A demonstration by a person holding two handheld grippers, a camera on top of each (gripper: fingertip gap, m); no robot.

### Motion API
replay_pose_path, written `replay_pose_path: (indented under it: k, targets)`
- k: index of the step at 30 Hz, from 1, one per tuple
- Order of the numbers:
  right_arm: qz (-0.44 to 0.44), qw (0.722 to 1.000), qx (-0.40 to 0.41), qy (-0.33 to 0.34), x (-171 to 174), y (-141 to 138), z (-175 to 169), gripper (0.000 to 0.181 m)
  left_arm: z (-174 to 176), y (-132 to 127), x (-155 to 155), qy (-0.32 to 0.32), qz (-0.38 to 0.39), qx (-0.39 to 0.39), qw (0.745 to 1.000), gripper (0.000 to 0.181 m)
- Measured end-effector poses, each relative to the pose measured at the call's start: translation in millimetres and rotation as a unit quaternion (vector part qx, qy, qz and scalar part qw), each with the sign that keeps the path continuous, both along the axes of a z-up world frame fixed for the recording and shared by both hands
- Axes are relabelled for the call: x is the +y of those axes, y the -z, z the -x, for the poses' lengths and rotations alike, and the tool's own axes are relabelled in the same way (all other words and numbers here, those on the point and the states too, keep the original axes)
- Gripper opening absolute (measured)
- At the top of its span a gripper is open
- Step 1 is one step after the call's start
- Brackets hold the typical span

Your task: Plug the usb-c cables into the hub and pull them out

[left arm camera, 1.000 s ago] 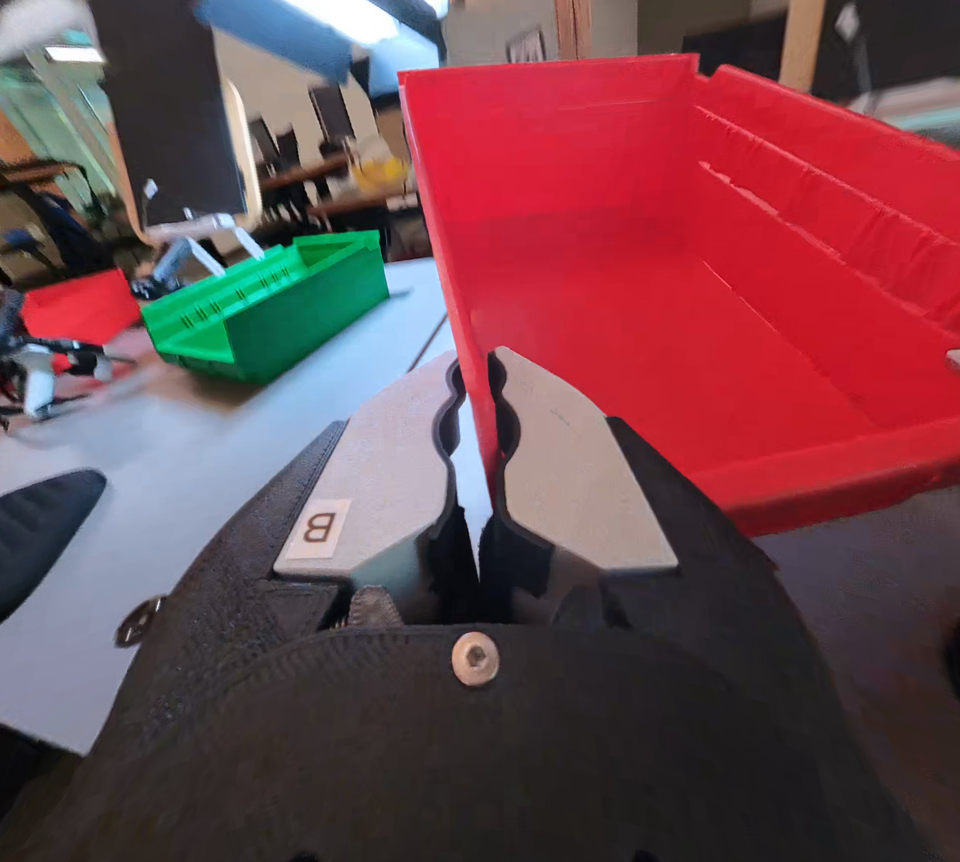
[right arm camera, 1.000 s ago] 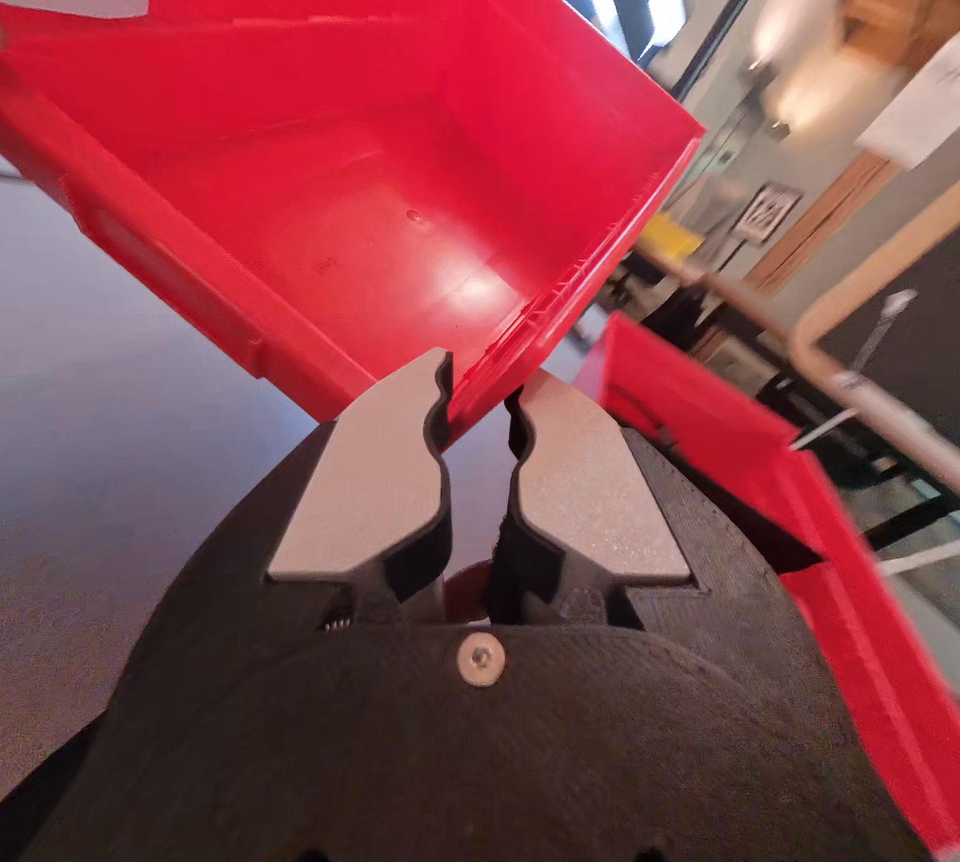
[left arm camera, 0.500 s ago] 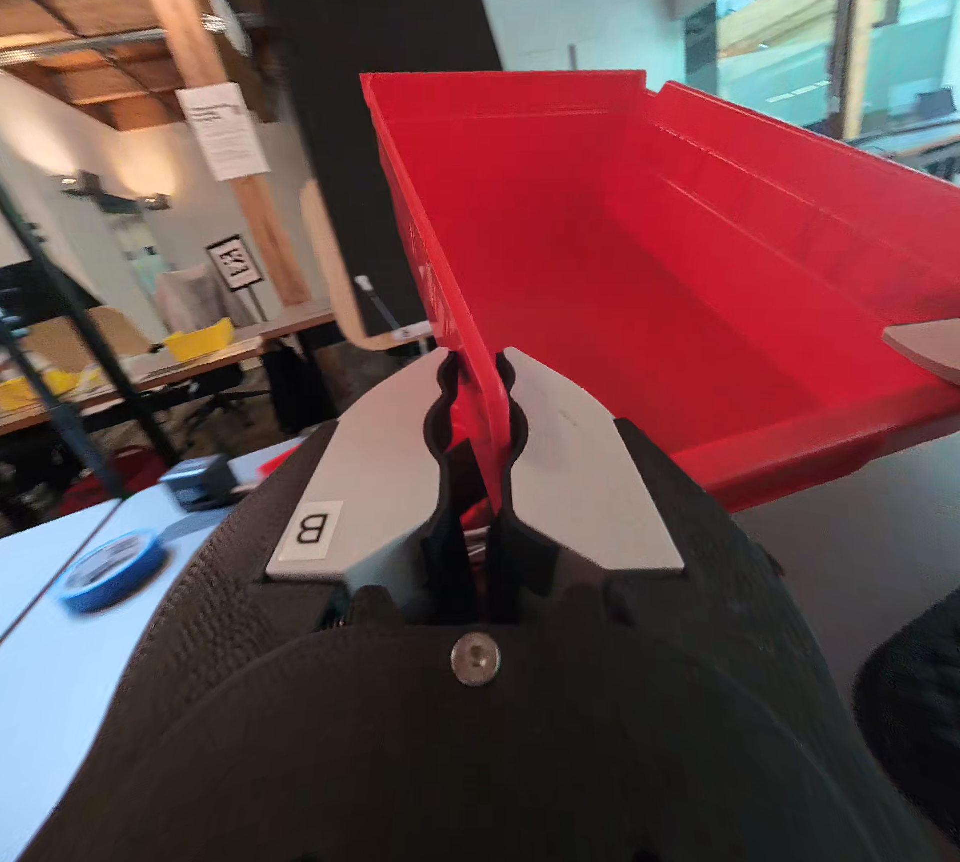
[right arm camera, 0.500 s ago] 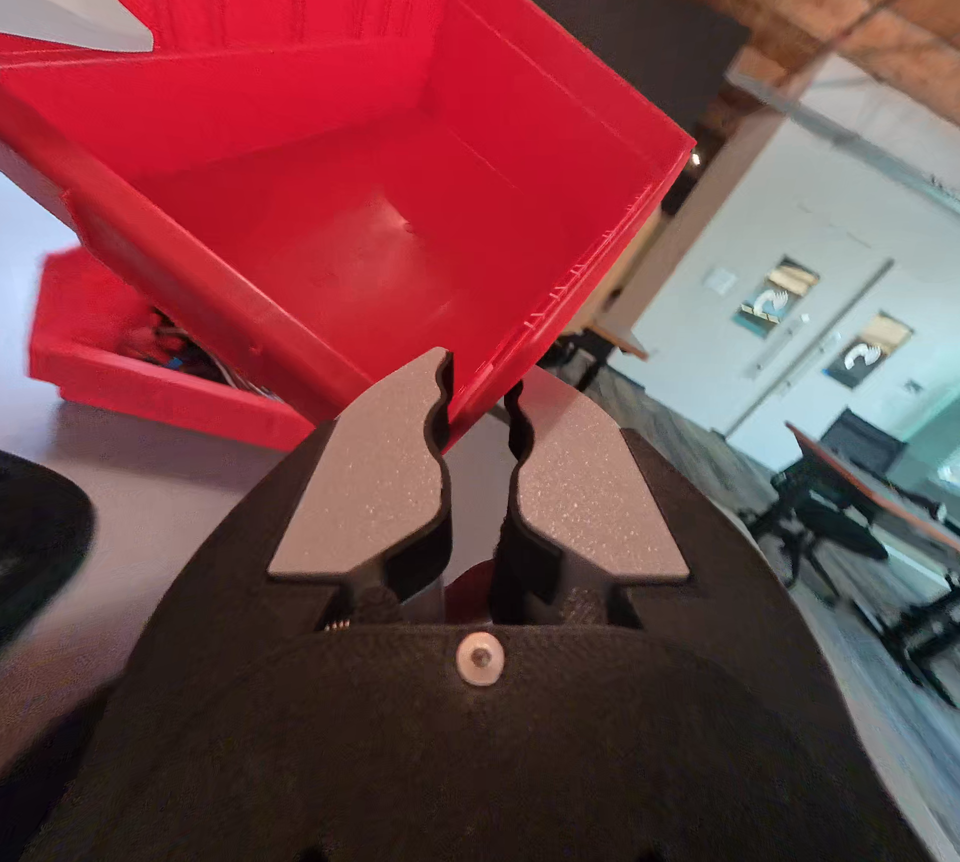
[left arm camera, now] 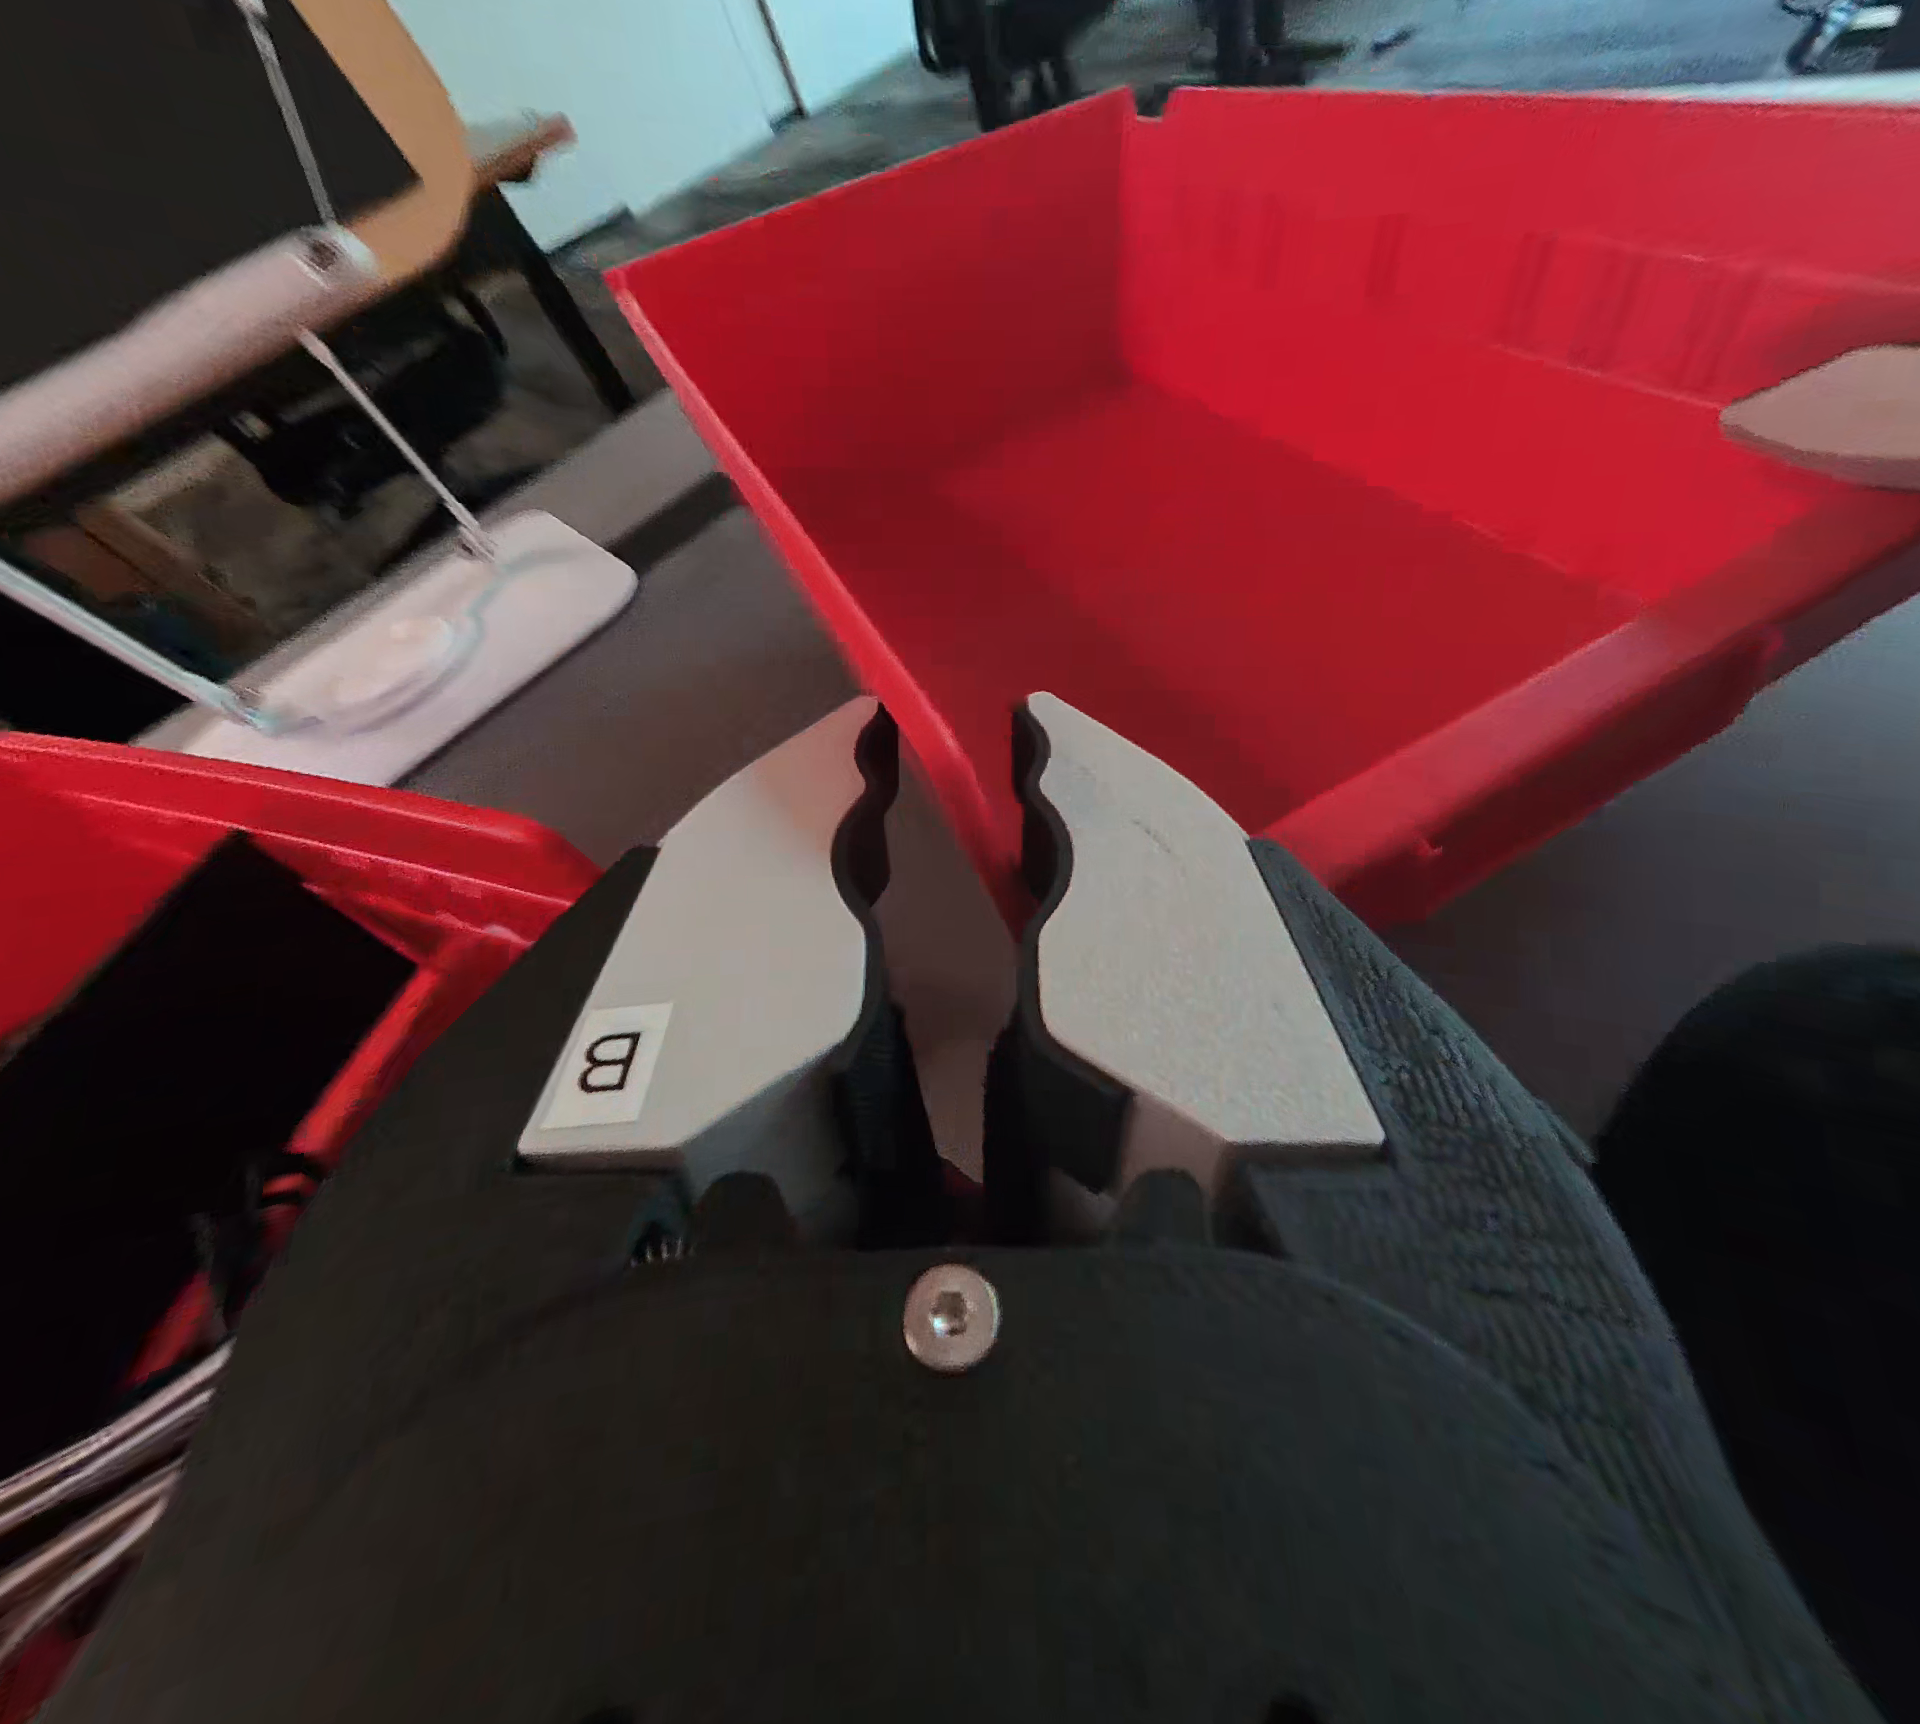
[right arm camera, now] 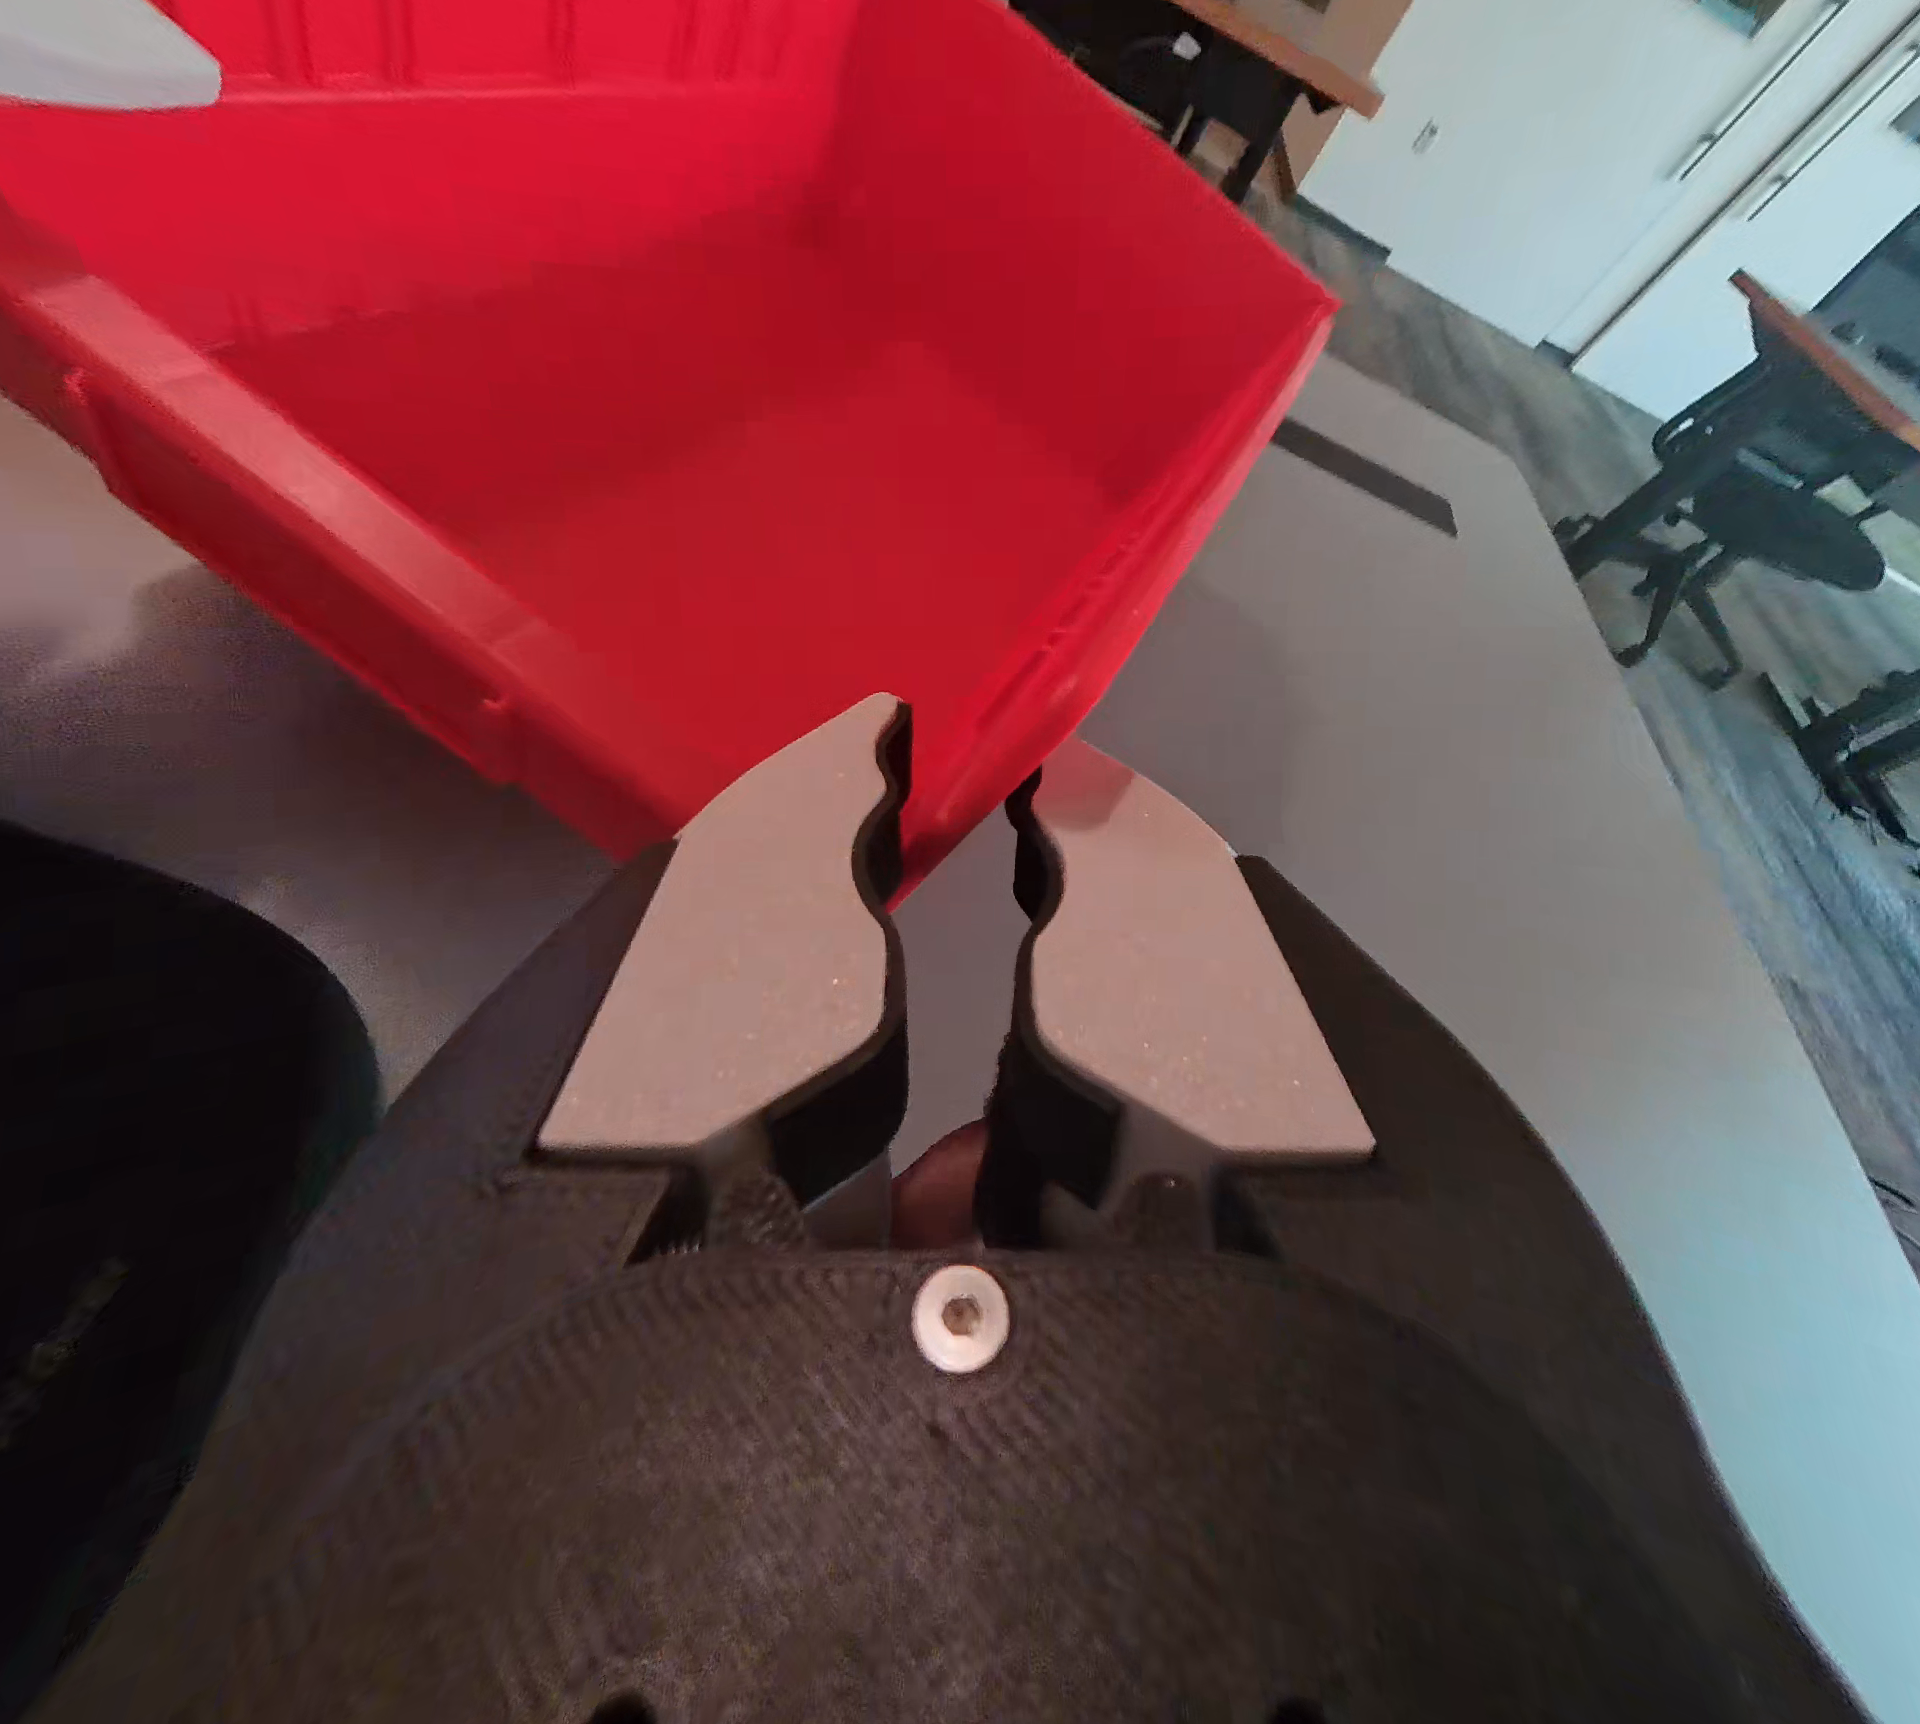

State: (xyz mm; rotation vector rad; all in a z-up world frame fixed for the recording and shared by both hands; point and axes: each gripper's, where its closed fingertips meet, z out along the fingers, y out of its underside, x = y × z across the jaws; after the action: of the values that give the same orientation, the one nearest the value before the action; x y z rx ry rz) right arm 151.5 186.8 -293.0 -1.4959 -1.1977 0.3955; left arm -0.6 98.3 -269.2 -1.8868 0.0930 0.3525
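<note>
- Second red bin (left arm camera: 312,843): lower left of the left wrist view, beside the left gripper's body. Its rim and a dark block inside are visible; what the block is cannot be told.
- usb-c cables (left arm camera: 83,1477): grey strands lying in the second red bin at the far lower left, mostly hidden by the gripper body. The hub cannot be made out.
- White stand base (left arm camera: 416,635): on the table behind the second bin, with a clear rod rising from it.
- Left gripper (left arm camera: 951,708): jaws a narrow way apart. The end wall of the large red bin (left arm camera: 1351,531) passes between them, lying against the right-hand finger with a gap at the other finger. It is not pinched.
- Large red bin, right wrist view (right arm camera: 727,427): sits tilted across the grey table (right arm camera: 1403,947).
- Right gripper (right arm camera: 958,755): jaws slightly parted around the bin's near corner. The wall touches the left-hand finger and a sliver of gap shows at the other. No firm hold is seen.
- Office chair (right arm camera: 1766,531): on the floor beyond the table's right edge.
</note>
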Motion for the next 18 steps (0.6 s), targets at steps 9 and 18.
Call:
replay_pose_path:
  k: [9, 18]
  targets:
    - [-0.055, 0.998, 0.023, 0.01, 12, -18, -22, 0.037, -18, 13, -27, 0.07, 0.07, -0.003, 0.995, 0.073]
    - [-0.134, 0.958, -0.038, -0.249, -105, -47, 32, 0.065, 71, 37, -108, -0.019, 0.231, 0.203, 0.951, 0.072]
